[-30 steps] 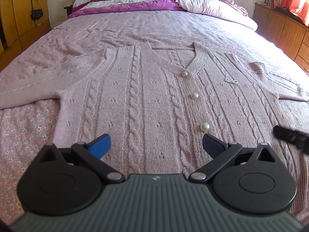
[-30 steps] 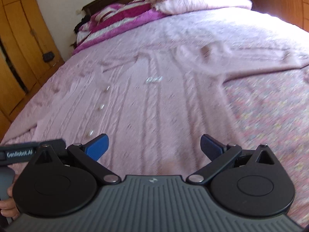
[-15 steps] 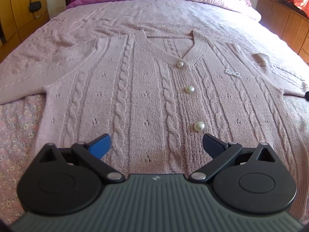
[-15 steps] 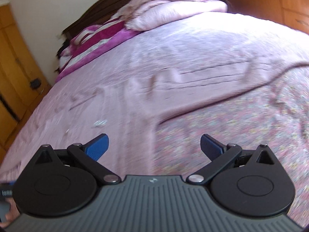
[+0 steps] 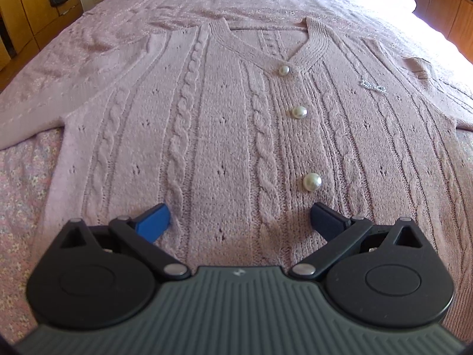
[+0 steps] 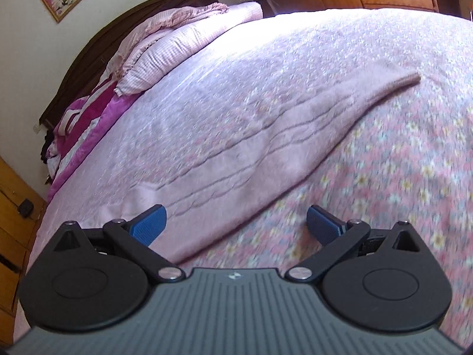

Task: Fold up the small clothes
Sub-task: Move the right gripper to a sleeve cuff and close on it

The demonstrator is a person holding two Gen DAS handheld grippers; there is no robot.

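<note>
Cardigan: the pink cable-knit cardigan (image 5: 207,136) is lying flat and face up on the bed (image 6: 414,177), buttoned with pearl buttons (image 5: 312,182), nothing folded yet.
Left gripper: the left gripper (image 5: 239,219) is hovering low over the hem area, jaws spread wide, holding nothing.
Right gripper: the right gripper (image 6: 236,222) is aiming along the outstretched sleeve (image 6: 295,145), jaws wide and empty; this view is blurred.
Step, as I judge it: going for the sleeve to fold it across the body.
Doing it well: pinching only the knit near the cuff (image 6: 411,78), not the floral bedspread (image 6: 384,222), lifting slightly, and laying it flat across the chest without dragging the body.
</note>
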